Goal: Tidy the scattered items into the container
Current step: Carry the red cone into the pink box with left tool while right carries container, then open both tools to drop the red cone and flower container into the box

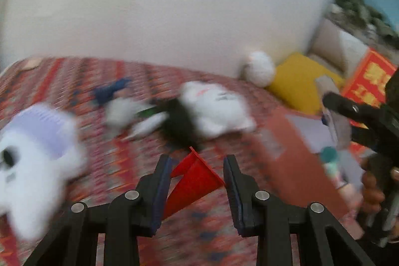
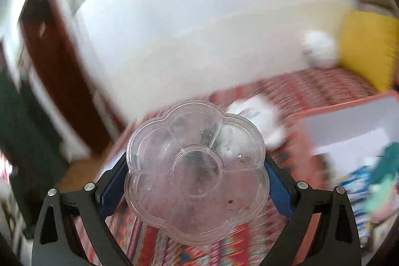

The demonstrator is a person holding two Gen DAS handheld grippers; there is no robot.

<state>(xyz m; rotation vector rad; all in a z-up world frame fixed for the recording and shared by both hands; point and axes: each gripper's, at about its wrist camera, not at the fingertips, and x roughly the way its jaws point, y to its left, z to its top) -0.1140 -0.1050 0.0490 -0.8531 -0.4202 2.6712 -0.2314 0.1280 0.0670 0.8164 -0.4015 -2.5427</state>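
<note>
Patterned red bedding (image 1: 104,166) covers the bed that carries everything, and both views are smeared by motion.

The right claw (image 2: 197,173) is closed on a clear flower-shaped tray (image 2: 195,171), one blue-padded jaw on each side of its rim, the tray facing the camera edge-on to the bed. The orange-walled container (image 2: 344,104) sits toward the right edge of the bed, already holding some blurred teal and blue items. To finish well, I would bring the tray over the open box, tip it flat and lower it before letting go, since its thin, slick plastic could slide out of a light pinch.

The left claw (image 1: 197,181) hangs wide and empty just above the bed, with a red cone-like piece (image 1: 194,178) lying between its jaws; it looks like the next pick. A squeeze across the narrower part should hold, though the blur hides its exact shape.

Beyond it lie a white plush toy (image 1: 214,109), another at the bed's left edge (image 1: 32,166), and something dark blue (image 1: 109,91). A yellow cushion (image 1: 296,81) leans at the far right corner against a pale wall (image 1: 162,4).
</note>
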